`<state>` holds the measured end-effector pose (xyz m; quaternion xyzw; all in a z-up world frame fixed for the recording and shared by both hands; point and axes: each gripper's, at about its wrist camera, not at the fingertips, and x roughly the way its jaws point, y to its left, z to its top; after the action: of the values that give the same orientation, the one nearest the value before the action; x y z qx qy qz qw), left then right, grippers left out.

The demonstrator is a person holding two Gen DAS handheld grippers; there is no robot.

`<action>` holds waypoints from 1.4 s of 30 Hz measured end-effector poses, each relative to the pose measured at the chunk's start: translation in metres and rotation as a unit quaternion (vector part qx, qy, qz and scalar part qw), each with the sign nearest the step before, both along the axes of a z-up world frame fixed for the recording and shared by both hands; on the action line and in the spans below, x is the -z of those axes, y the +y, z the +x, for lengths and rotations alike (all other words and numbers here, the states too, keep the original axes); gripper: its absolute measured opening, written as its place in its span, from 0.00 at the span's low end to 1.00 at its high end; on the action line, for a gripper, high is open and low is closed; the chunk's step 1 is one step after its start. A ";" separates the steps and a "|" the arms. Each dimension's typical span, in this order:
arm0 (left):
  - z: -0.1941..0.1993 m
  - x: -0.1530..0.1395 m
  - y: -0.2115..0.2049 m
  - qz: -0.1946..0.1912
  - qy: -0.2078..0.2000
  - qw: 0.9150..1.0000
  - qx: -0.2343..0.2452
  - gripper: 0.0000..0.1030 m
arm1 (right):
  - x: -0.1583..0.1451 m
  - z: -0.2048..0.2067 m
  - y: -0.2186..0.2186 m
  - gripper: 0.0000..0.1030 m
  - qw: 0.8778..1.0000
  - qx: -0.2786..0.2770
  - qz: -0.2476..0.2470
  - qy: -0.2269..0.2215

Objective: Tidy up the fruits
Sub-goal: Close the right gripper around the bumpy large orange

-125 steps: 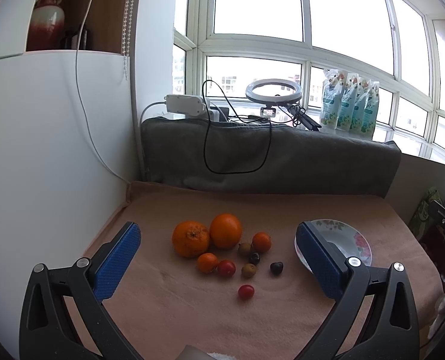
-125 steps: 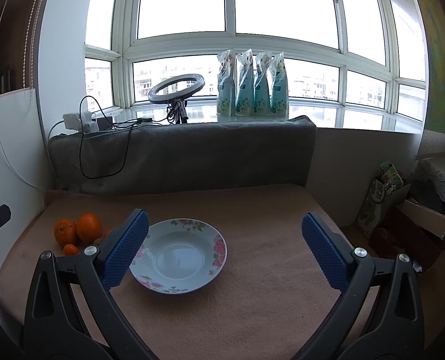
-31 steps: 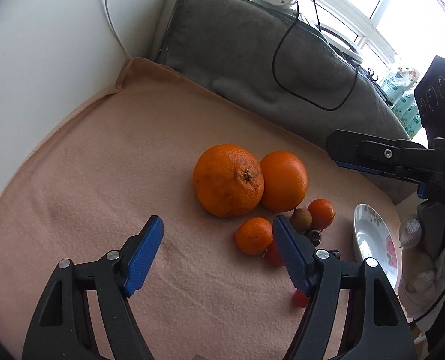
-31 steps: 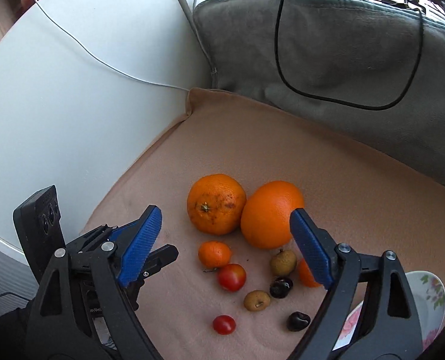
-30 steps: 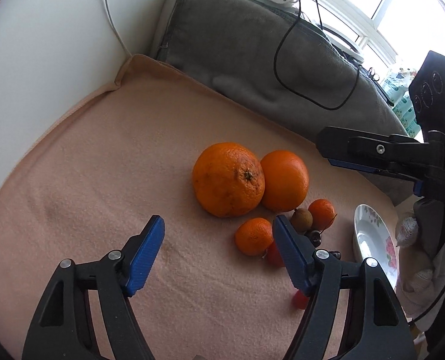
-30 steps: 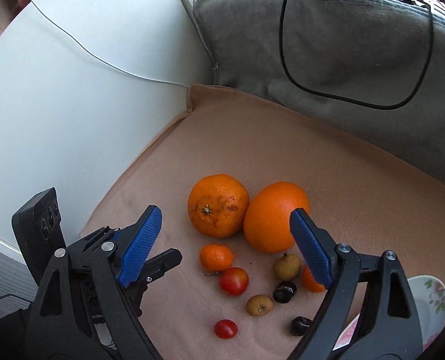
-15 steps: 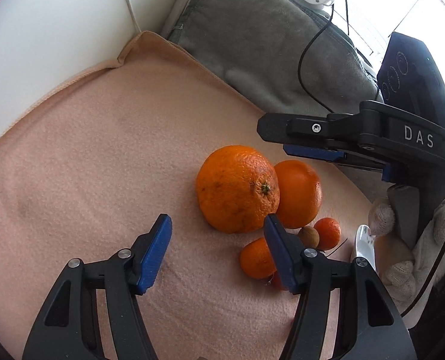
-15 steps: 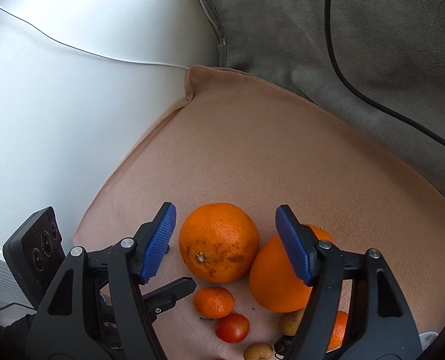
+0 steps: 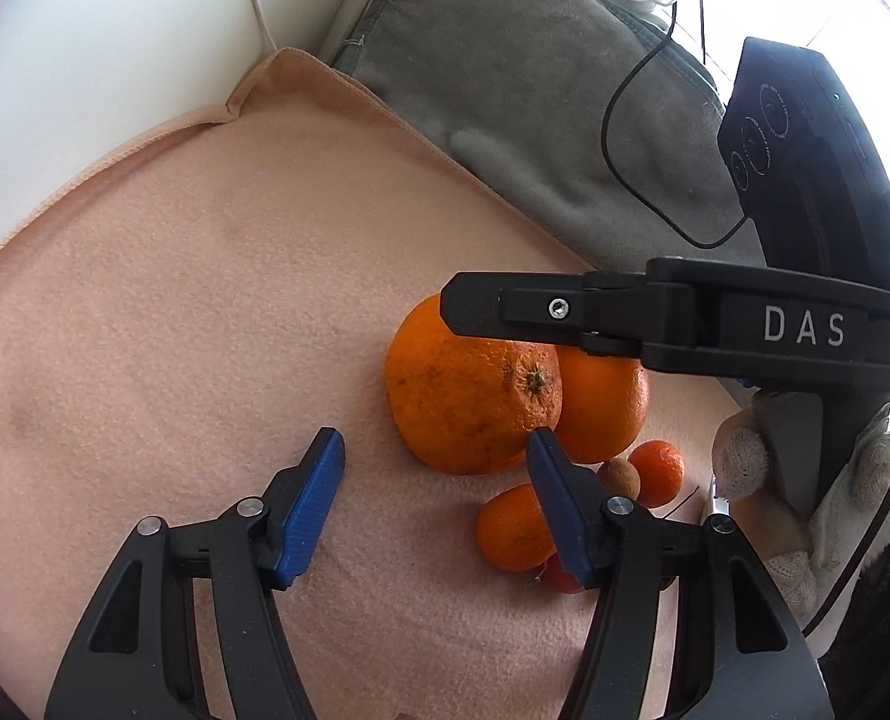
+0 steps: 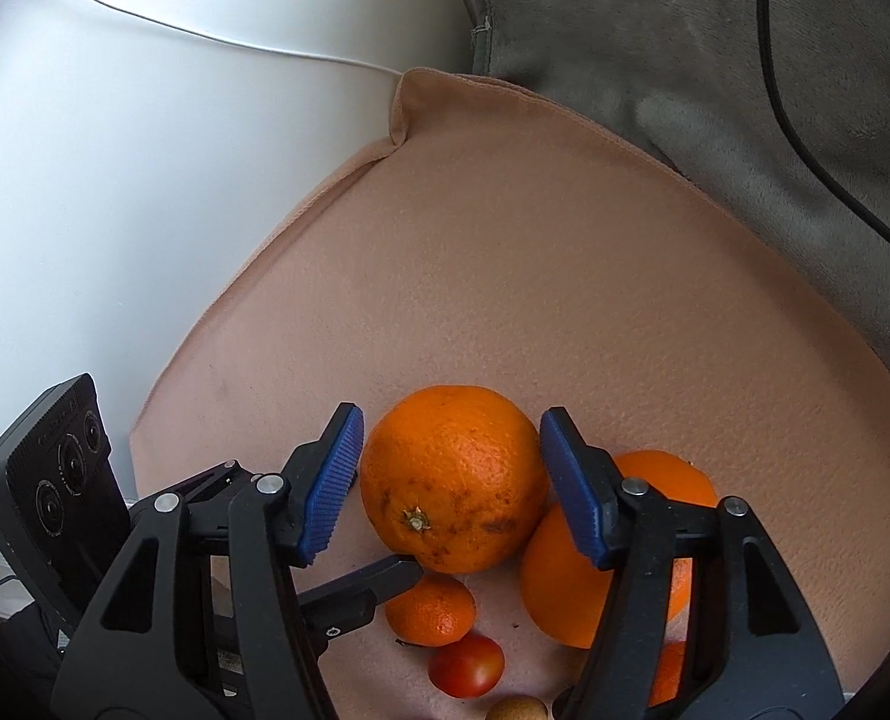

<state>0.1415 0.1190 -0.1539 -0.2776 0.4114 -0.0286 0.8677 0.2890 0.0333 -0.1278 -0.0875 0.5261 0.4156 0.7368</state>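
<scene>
A large rough-skinned orange (image 10: 454, 480) lies on the beige cloth (image 9: 204, 300) against a smoother orange (image 9: 601, 408). My right gripper (image 10: 452, 417) points down over the large orange. Its blue pads flank the fruit and the jaws are closing; I cannot see them pressing on it. In the left wrist view one of its black fingers (image 9: 505, 312) crosses the top of that orange. My left gripper (image 9: 434, 441) is open just in front of the same orange, with nothing between its pads. Two small mandarins (image 9: 511, 528) (image 9: 658, 471), a brown fruit (image 9: 622, 477) and a cherry tomato (image 10: 466, 666) lie beside it.
A sliver of the plate's rim (image 9: 715, 495) shows at the right, next to a gloved hand (image 9: 745, 456) on the right gripper. A grey cushion (image 9: 505, 90) with a black cable (image 9: 625, 138) backs the cloth. A white panel (image 10: 144, 150) closes off the left side.
My right gripper has come down from above the fruit pile to straddle the large orange, and its jaws have narrowed. My left gripper's jaws have narrowed and edged closer to that orange.
</scene>
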 end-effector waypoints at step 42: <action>-0.002 -0.019 -0.023 -0.004 -0.020 1.000 0.017 0.57 | -0.012 -0.027 -0.001 0.69 0.998 -0.023 -0.026 -0.044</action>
<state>0.1398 0.0961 -0.1352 -0.2736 0.3987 -0.0504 0.8739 0.2617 0.0324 -0.1162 -0.1365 0.5017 0.4149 0.7467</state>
